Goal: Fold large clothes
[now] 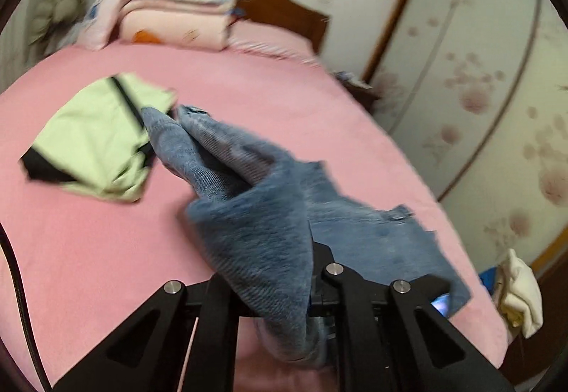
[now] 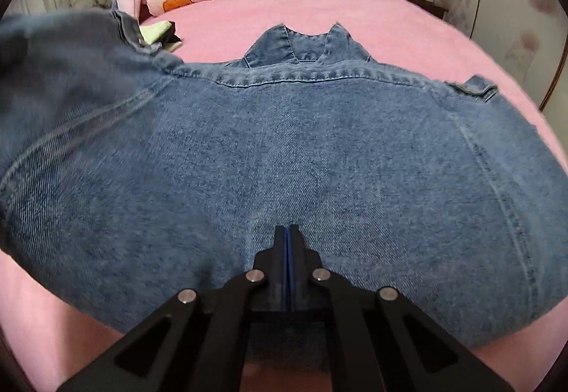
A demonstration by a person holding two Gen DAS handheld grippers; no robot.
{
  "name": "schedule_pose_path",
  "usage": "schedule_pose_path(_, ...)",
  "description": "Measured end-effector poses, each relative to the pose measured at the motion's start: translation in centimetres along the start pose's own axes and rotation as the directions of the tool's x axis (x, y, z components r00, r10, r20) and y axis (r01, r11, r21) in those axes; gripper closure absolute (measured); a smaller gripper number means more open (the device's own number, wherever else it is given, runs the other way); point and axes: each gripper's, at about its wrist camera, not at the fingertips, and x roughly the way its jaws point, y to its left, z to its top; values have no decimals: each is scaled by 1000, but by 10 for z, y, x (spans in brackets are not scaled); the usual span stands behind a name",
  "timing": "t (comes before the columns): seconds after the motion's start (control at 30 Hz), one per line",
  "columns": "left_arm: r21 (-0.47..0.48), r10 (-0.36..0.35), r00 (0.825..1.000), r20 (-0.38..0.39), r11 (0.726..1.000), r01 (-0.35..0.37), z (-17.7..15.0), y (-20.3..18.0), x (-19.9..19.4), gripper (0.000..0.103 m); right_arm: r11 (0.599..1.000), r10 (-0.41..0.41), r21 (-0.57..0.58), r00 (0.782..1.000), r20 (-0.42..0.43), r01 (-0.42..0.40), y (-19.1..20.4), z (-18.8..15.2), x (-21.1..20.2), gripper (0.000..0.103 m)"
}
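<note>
A blue denim jacket point(image 2: 301, 150) lies back-up on the pink bed point(image 2: 390, 30), collar at the far side. My right gripper point(image 2: 287, 232) is shut with nothing between its fingers and rests over the jacket's lower middle. In the left wrist view my left gripper point(image 1: 305, 271) is shut on a fold of the denim jacket point(image 1: 255, 225) and holds it lifted above the bed, the sleeve trailing away from me. The raised part shows blurred at the left of the right wrist view.
A folded light-green and black garment point(image 1: 92, 140) lies on the bed point(image 1: 248, 90) to the left. Stacked quilts point(image 1: 170, 12) and a pillow sit by the wooden headboard point(image 1: 284, 8). A wardrobe point(image 1: 479, 90) stands right of the bed, with a white cloth point(image 1: 522, 289) beside the bed's edge.
</note>
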Motion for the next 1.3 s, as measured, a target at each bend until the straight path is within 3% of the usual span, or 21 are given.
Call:
schedule_pose_path(0.13, 47, -78, 997, 15, 996, 77, 9, -46, 14, 95, 986, 148, 82, 989, -29, -145, -28, 3, -10, 103)
schedule_pose_path(0.23, 93, -143, 990, 5, 985, 142, 10, -85, 24, 95, 971, 188, 151, 982, 0, -186, -57, 0, -38, 103)
schedule_pose_path(0.4, 156, -237, 969, -76, 957, 246, -11, -154, 61, 95, 964, 114, 238, 993, 36, -119, -126, -21, -92, 103)
schedule_pose_path(0.67, 261, -274, 931, -241, 906, 334, -75, -241, 125, 95, 940, -92, 328, 995, -34, 98, -224, -70, -135, 103)
schedule_pose_path(0.8, 361, -222, 927, -303, 873, 327, -114, -264, 141, 95, 918, -115, 375, 992, -60, 129, -248, -84, -135, 103)
schedule_pose_path(0.9, 383, -169, 911, -375, 867, 318, -135, -262, 160, 94, 916, -112, 381, 992, -65, 128, -255, -86, -134, 103)
schedule_pose_path(1.0, 427, -152, 915, -372, 848, 315, -139, -265, 159, 91, 916, -113, 380, 992, -54, 125, -259, -81, -137, 102)
schedule_pose_path(1.03, 432, -147, 914, -377, 845, 314, -137, -267, 157, 88, 916, -118, 380, 992, -49, 128, -259, -75, -135, 102)
schedule_pose_path(1.1, 413, -153, 901, -405, 849, 330, -132, -268, 153, 66, 916, -133, 378, 991, -30, 134, -261, -64, -144, 102)
schedule_pose_path(1.13, 380, -178, 886, -429, 854, 355, -126, -267, 147, 59, 915, -131, 382, 991, -23, 130, -264, -59, -147, 102)
schedule_pose_path(1.2, 332, -213, 878, -429, 867, 372, -113, -263, 130, 39, 911, -121, 397, 993, -5, 113, -273, -48, -154, 100)
schedule_pose_path(1.3, 294, -238, 894, -379, 885, 361, -84, -249, 95, 22, 904, -103, 421, 994, 37, 78, -279, -36, -174, 74)
